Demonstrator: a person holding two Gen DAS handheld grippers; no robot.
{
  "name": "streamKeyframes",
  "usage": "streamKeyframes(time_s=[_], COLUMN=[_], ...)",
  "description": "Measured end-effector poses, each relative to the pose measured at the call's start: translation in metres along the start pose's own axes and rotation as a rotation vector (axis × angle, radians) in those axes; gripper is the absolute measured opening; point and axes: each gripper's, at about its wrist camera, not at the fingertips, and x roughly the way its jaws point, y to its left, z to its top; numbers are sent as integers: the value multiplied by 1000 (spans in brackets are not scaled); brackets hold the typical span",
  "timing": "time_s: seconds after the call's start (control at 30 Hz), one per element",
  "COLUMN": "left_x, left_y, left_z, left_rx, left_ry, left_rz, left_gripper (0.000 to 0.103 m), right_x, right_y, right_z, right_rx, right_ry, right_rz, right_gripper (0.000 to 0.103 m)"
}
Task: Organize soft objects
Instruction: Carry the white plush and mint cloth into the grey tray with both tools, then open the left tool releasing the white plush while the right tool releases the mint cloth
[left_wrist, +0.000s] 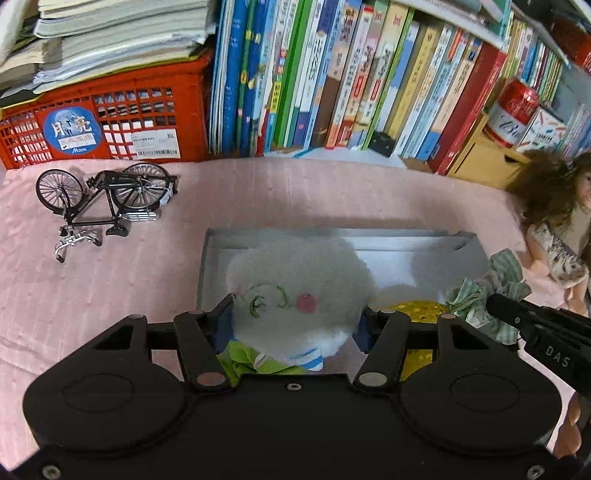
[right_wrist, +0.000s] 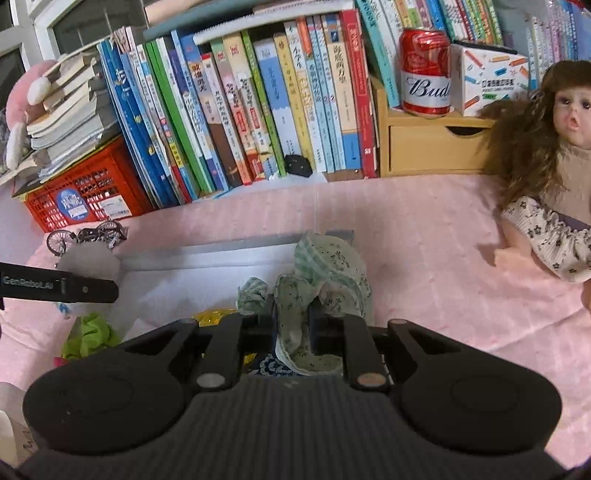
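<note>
A white fluffy plush toy (left_wrist: 295, 273) with a pink cheek and green clothes sits between the pads of my left gripper (left_wrist: 295, 306), which is shut on it over the left part of an open grey box (left_wrist: 332, 234). A green floral cloth (right_wrist: 328, 269) is bunched up in my right gripper (right_wrist: 293, 310), which is shut on it above the box's right side (right_wrist: 221, 245). A shiny yellow item (left_wrist: 417, 308) lies inside the box. In the left wrist view the cloth (left_wrist: 480, 291) hangs at the right gripper's tip (left_wrist: 517, 314).
The box rests on a pink bedspread (left_wrist: 110, 288). A model bicycle (left_wrist: 107, 199) lies at the back left before a red crate (left_wrist: 110, 118). A row of books (left_wrist: 332, 74) lines the back. A doll (right_wrist: 554, 166), a red can (right_wrist: 424, 70) and a wooden drawer (right_wrist: 432, 144) stand at the right.
</note>
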Motion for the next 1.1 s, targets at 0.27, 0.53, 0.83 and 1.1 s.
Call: streamKeyframes(time_s=[0.27, 0.53, 0.83, 1.1], left_x=[19, 31, 37, 12], left_y=[-1, -6, -8, -10], left_z=[-1, -2, -4, -5], left_rx=[4, 26, 33, 56], left_ry=[28, 60, 75, 27], left_rz=[11, 25, 34, 34], left_gripper=[59, 58, 57, 73], right_x=[12, 19, 24, 7], right_y=[-2, 1, 1, 2], right_z=[-1, -2, -2, 0], right_rx=[14, 2, -11, -29], right_ry=[32, 58, 75, 44], right_rz=[46, 52, 74, 81], right_gripper=[21, 22, 28, 63])
